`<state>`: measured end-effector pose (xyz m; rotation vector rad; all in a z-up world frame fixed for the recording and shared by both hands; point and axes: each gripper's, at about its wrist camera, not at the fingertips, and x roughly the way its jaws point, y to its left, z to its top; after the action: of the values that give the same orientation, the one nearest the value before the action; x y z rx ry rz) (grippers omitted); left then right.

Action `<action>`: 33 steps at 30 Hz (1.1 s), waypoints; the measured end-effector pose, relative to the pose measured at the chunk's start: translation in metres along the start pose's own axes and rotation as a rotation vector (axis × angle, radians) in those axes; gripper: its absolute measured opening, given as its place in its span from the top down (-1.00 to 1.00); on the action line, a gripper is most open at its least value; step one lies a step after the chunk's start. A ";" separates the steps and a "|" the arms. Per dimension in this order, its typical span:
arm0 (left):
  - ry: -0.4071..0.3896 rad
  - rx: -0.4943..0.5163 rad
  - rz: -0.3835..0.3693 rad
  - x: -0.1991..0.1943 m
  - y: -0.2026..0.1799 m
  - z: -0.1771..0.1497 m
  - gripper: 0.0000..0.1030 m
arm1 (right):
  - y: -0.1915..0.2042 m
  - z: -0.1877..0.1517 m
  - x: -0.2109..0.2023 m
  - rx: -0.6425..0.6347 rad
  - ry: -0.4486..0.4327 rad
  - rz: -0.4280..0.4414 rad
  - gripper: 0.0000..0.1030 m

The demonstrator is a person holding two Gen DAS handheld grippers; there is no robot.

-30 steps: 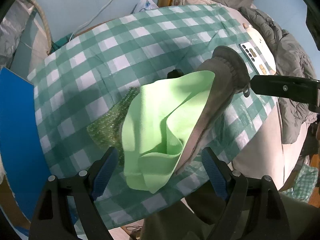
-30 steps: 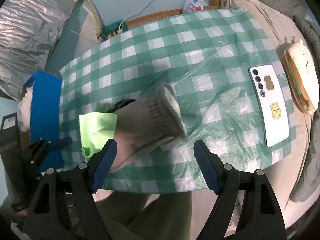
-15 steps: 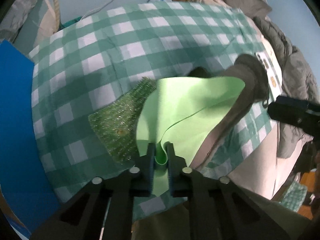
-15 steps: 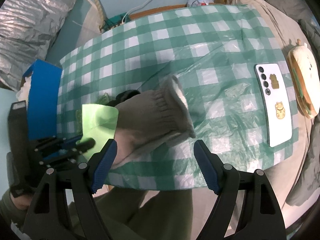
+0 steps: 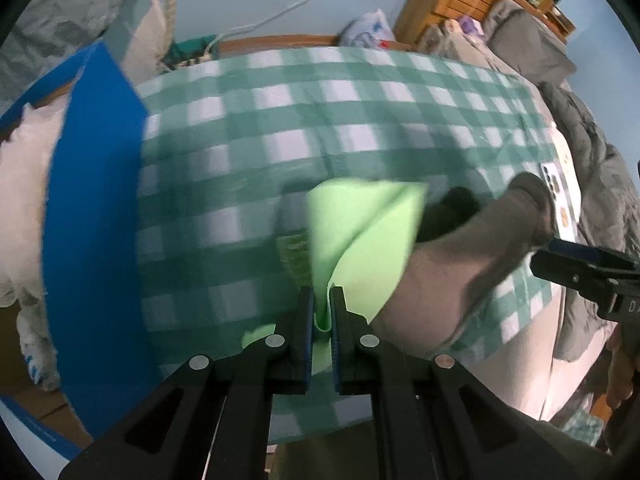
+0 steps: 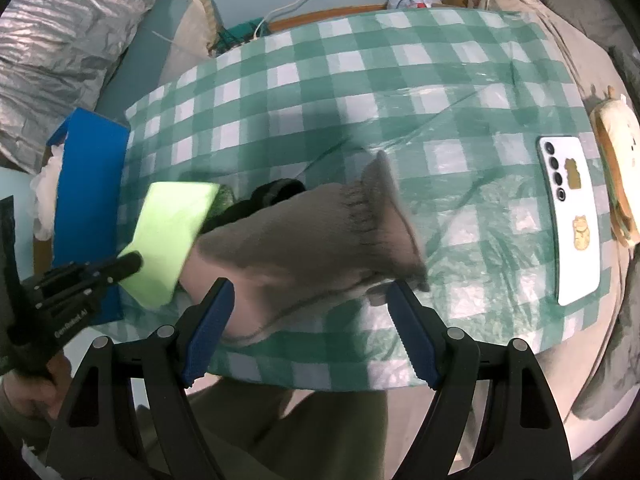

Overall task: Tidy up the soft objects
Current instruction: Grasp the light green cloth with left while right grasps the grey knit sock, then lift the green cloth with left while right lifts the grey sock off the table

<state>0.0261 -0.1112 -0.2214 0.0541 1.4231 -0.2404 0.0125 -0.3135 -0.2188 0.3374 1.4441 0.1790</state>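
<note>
My left gripper is shut on a light green cloth and holds its near edge at the front of the checked table. The cloth also shows in the right wrist view, with the left gripper on it. A grey knit sock lies beside the cloth, over a black item. A glittery green item peeks out from under the cloth. My right gripper is open, its jaws on either side of the sock's near end.
A blue box with white stuffing stands at the table's left edge. A white phone and a plush toy lie at the right. Grey clothes hang off the right side.
My left gripper closed on the green cloth and has pulled it left toward the blue box, off the sock. The right gripper stays open and has moved nearer the sock.
</note>
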 end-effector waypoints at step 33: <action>0.101 0.089 0.050 0.046 0.015 0.008 -0.43 | -0.011 0.017 0.036 0.415 0.030 -0.101 -0.61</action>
<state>0.0424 -0.1037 -0.2669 0.1769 1.5091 -0.2627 0.0329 -0.3145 -0.2553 0.5994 1.5207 -0.2026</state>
